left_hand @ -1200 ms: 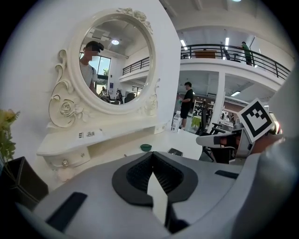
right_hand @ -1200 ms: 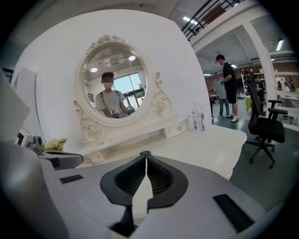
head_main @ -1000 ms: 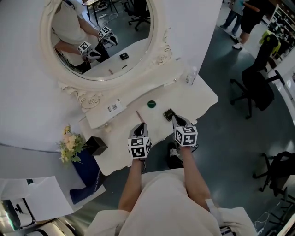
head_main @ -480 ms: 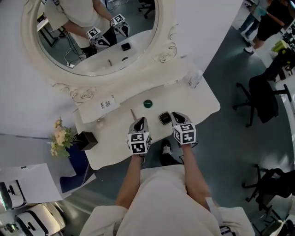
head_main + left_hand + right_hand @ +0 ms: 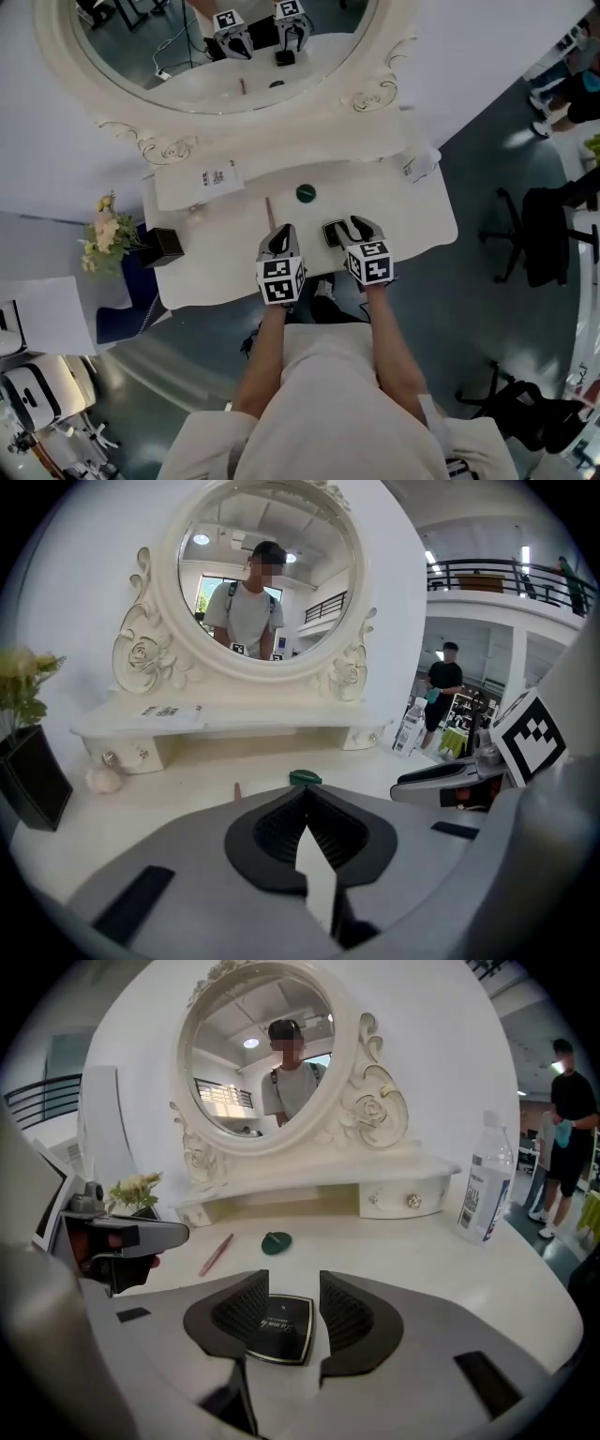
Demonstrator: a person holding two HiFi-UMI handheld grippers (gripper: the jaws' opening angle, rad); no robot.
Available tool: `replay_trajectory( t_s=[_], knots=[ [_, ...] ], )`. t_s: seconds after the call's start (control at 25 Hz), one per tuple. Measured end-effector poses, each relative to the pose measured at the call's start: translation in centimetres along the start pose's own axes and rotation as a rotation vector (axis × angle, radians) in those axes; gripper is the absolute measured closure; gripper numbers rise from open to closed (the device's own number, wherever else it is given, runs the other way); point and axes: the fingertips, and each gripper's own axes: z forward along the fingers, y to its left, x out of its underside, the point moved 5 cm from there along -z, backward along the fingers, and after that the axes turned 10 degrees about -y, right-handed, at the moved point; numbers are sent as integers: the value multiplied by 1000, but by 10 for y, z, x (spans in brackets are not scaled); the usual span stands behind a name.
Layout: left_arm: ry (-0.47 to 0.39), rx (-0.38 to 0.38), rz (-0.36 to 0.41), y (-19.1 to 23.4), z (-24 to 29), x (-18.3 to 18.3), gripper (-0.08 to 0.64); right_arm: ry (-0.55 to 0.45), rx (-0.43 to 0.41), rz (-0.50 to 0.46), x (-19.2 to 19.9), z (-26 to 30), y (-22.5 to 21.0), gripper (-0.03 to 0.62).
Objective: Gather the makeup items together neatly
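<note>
My right gripper (image 5: pixel 292 1309) has its jaws partly open. The black compact (image 5: pixel 275 1327) lies flat on the tabletop (image 5: pixel 422 1269) and shows in the gap between them, its left edge hidden behind the left jaw. I cannot tell whether the pads touch it. From there the green lid (image 5: pixel 277 1242) sits at 11 o'clock, the pink pencil (image 5: pixel 216 1253) at 10 and the bottle (image 5: pixel 485 1188) at 2. My left gripper (image 5: pixel 305 801) has its jaws closed on nothing.

White dressing table (image 5: pixel 225 262). Green disc (image 5: pixel 306 193) laid near middle. Pink pencil (image 5: pixel 270 212) laid just left of disc. Black compact (image 5: pixel 335 233) set near disc, toward front edge. Bottle (image 5: pixel 421 165) stood well right of disc. Black flower box (image 5: pixel 164 247) stood well left.
</note>
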Motion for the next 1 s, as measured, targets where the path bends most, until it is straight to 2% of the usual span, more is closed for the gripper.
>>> replay_trajectory(
  t_s=[0.16, 0.32, 0.44, 0.48, 0.56, 0.76, 1.0],
  knots=[
    [17, -43, -28, 1, -9, 13, 546, 58, -19, -38, 15, 8, 7, 376],
    [19, -84, -64, 6, -19, 22, 546, 60, 6, -109, 18, 9, 13, 381],
    [29, -97, -65, 9, -26, 29, 546, 35, 29, -160, 20, 8, 20, 494],
    [30, -98, -66, 9, -27, 30, 546, 33, 39, -164, 21, 8, 21, 520],
    [31, -101, -69, 11, -29, 31, 546, 47, 54, -166, 23, 9, 21, 533],
    [34, -116, -79, 21, -29, 32, 546, 104, 51, -156, 32, 17, 26, 535],
    [35, -114, -71, 23, -25, 29, 546, 95, 74, -125, 24, 24, 28, 535]
  ],
)
